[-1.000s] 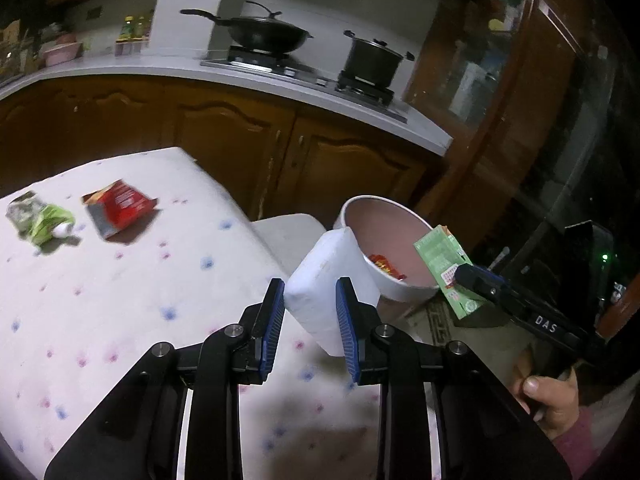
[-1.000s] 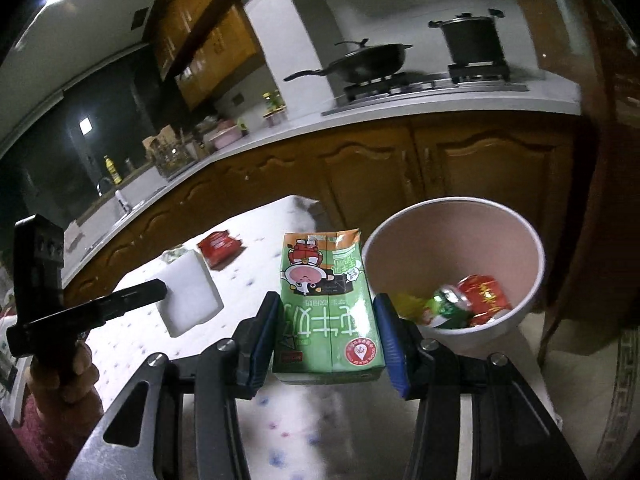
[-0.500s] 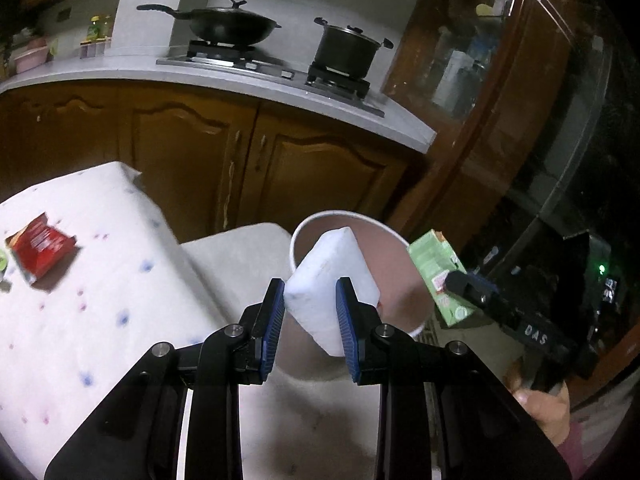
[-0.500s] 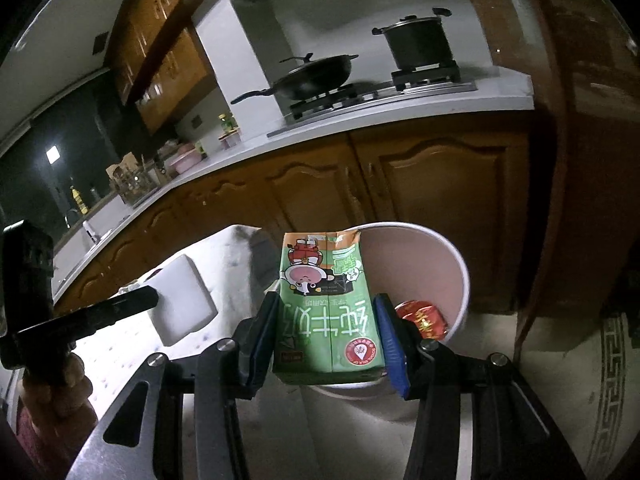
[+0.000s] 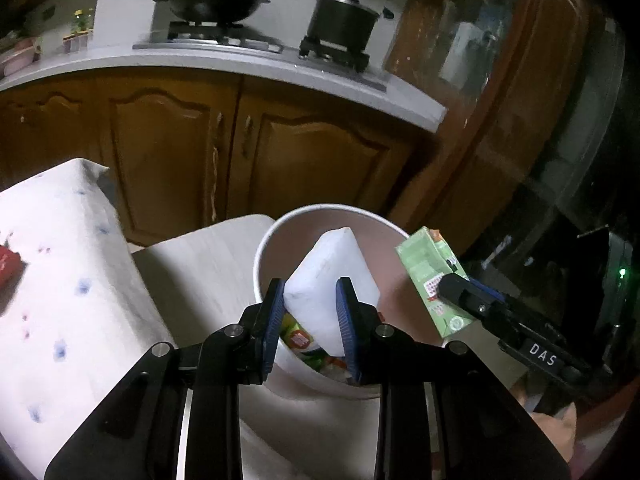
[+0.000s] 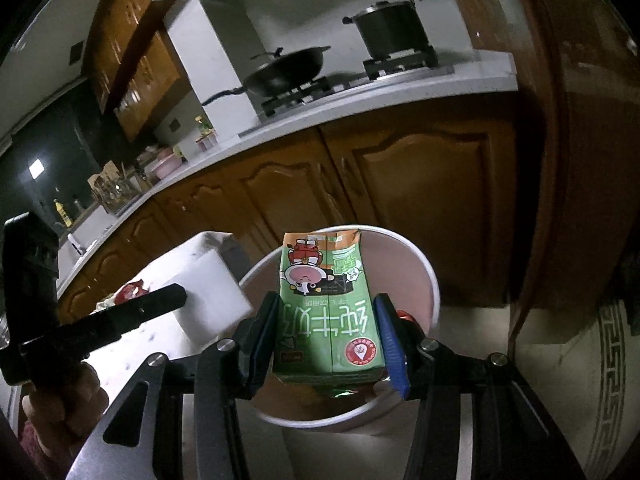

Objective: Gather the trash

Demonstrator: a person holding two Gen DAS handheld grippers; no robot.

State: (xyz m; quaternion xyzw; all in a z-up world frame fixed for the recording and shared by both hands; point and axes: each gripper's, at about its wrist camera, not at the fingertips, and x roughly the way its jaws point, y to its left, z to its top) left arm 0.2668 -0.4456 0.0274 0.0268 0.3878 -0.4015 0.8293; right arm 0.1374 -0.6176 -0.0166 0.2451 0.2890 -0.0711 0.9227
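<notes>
My left gripper (image 5: 310,300) is shut on a white foam block (image 5: 330,276) and holds it over the open mouth of the pale round bin (image 5: 272,248). My right gripper (image 6: 328,320) is shut on a green milk carton (image 6: 326,312) and holds it above the same bin (image 6: 424,276). The carton also shows in the left wrist view (image 5: 428,276), at the bin's right rim. The foam block shows in the right wrist view (image 6: 208,292), left of the bin. Colourful wrappers (image 5: 298,336) lie inside the bin.
A table with a white dotted cloth (image 5: 52,280) stands left of the bin, with a red wrapper (image 5: 8,264) on it. Wooden cabinets (image 5: 180,152) and a counter with a wok (image 5: 216,0) and pot (image 5: 344,20) stand behind. A dark glass cabinet (image 5: 540,120) is to the right.
Both grippers have moved from beside the table to over the bin, each still holding its item. The table has slid to the left edge of the views.
</notes>
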